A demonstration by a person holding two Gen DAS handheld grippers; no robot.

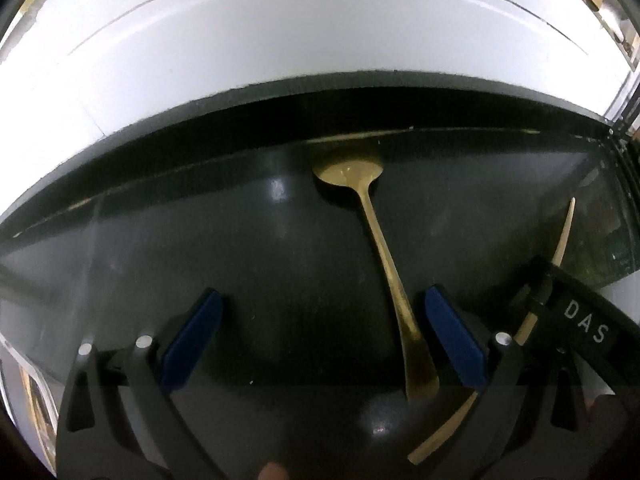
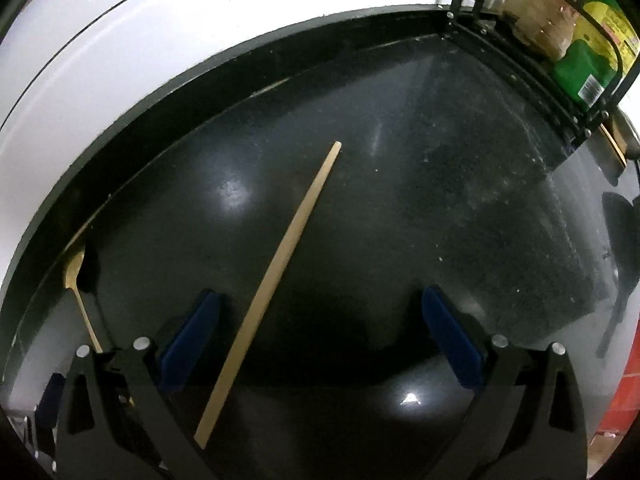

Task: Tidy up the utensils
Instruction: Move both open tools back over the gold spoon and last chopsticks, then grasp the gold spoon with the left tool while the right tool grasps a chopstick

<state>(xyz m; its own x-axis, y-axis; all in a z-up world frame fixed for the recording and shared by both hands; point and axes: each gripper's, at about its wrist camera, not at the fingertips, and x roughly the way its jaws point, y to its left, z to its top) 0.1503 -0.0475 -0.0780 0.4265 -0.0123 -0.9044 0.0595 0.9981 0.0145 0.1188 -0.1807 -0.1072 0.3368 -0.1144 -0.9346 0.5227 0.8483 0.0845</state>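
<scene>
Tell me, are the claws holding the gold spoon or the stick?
Nothing is held. The left claw and right claw are open; spoon and stick lie loose.

place: home kitchen | cues: glossy black counter (image 2: 400, 240); wire rack (image 2: 520, 60) holding food packages (image 2: 576, 60)

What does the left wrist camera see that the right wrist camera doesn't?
Only the left wrist view shows the gold spoon's whole handle, running down between the open left gripper, and the "DAS" lettering on the right gripper's body.

Only the right wrist view shows the black wire rack with a green bottle, and the open right gripper over the flat gold stick.

Both show the spoon, the stick and the shiny black counter against a white wall.
</scene>
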